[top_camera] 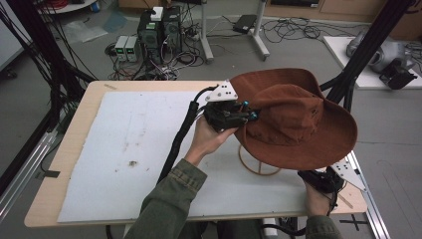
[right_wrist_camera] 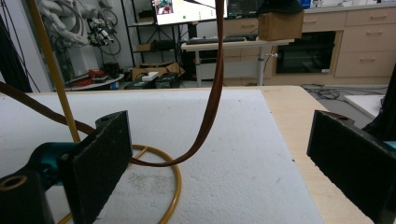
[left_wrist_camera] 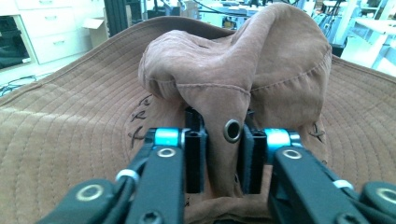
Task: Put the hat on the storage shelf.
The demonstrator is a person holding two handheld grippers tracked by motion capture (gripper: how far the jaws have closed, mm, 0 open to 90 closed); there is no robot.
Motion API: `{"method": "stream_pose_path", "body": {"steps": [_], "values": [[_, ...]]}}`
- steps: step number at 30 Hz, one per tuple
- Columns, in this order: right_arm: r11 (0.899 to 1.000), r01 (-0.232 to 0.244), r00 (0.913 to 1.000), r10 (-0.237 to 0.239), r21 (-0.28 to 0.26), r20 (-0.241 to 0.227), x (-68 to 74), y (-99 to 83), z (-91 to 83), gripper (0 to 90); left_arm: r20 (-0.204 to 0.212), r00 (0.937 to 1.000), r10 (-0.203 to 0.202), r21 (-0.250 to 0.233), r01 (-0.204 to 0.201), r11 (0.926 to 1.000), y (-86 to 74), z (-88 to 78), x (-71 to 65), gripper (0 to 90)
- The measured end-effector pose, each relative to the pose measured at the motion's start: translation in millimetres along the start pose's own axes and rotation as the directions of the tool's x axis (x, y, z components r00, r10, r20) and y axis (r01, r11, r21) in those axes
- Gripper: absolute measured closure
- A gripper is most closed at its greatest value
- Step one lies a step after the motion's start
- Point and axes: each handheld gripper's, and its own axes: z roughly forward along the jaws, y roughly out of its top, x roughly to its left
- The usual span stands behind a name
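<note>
One hat (top_camera: 298, 119) takes up the right half of the table (top_camera: 69, 144), perched on a thin yellow wire stand (top_camera: 259, 167) whose ring foot rests on the white foam sheet (top_camera: 134, 144). It is a soft, rust-brown, suede-like hat with a wide floppy brim stitched in close concentric rows. The crown is crumpled and dented rather than rounded, with a seam running around its top edge. A small metal eyelet (left_wrist_camera: 232, 130) sits in the crown's side, and dark cross-shaped stitches mark the band on either side of it. In the high view the brim droops on the near side and reaches past the table's right edge.

The left gripper (top_camera: 247, 115) is at the crown from the left side of the hat. In the left gripper view a pinched-up fold of the crown, with the eyelet on it, stands between its jaws; the pads sit close on either side of the fold, and whether they press on it cannot be told for certain. The jaws stand narrow, not fully together.

The right gripper (top_camera: 322, 180) sits low near the table's right front corner, under the brim's edge. In the right gripper view its jaws are spread wide with nothing gripped; the brim's edge hangs as a brown curve between them, farther off, above the stand's ring.
</note>
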Motion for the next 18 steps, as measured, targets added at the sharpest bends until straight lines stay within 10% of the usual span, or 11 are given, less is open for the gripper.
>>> {"method": "stream_pose_path", "body": {"steps": [18], "values": [[1.0, -0.002, 1.0, 0.002, -0.004, -0.001, -0.1, 0.0, 0.1, 6.0, -0.046, 0.9983, 0.036, -0.091, -0.04, 0.9951, 4.3, -16.6, -4.6, 15.3]]}}
